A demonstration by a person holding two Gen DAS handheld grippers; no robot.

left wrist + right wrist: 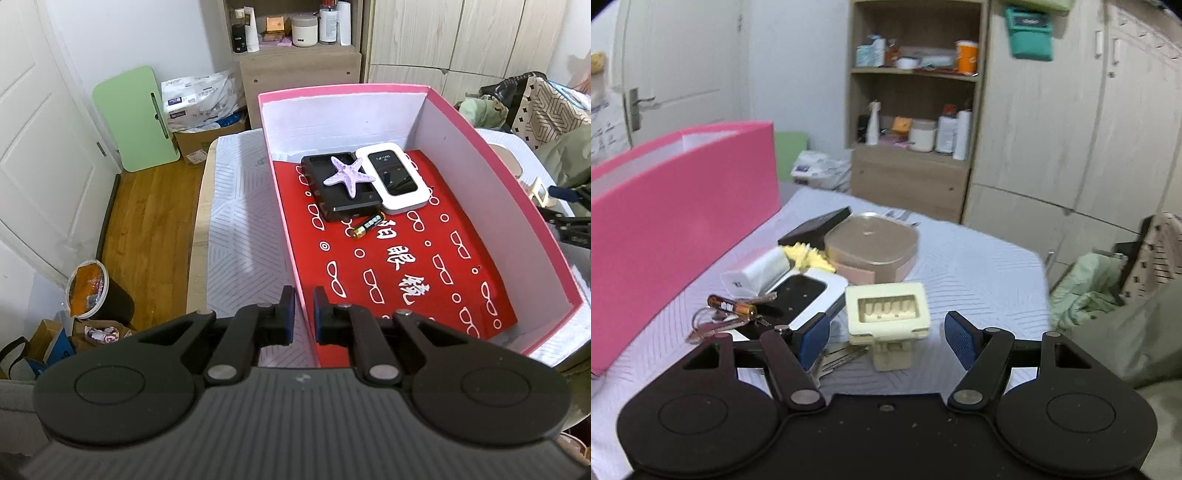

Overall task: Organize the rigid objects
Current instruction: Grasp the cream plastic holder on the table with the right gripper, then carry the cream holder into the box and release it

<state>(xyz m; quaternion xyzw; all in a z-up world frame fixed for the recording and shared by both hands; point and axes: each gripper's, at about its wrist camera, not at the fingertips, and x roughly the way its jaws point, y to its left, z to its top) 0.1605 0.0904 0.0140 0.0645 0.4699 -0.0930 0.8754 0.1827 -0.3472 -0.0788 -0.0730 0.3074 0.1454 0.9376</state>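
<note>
The left gripper (304, 314) is clamped on the near left wall of the pink box (480, 136): its two blue-padded fingers (289, 314) stand close together with the thin pink wall pinched between them, one pad outside the box and one inside.

Inside the box, on its red printed liner (406, 266), four things lie toward the far end. A black case (332, 199) sits against the far left part of the floor, with a pale purple starfish (349, 175) resting on top of it. Touching the case on its right is a white device with a dark screen (397, 179). A small battery (367, 226) lies just in front of the case, on the liner.

The right gripper (884, 341) is outside the box, to its right, low over the quilted cloth (979, 266). Its fingers are spread wide and hold nothing. Between them, a little beyond the tips, stands a cream plastic stamp-like block (888, 314); the pads do not touch it. Keys (834, 360) lie under the left finger.

Closer to the box wall lie another battery (733, 305), a white device with a dark face (801, 299), a small white box (757, 275), something yellow and crinkled (809, 258) that the blur leaves unclear, a tan lidded container (873, 240) and a dark flat case (816, 225).
</note>
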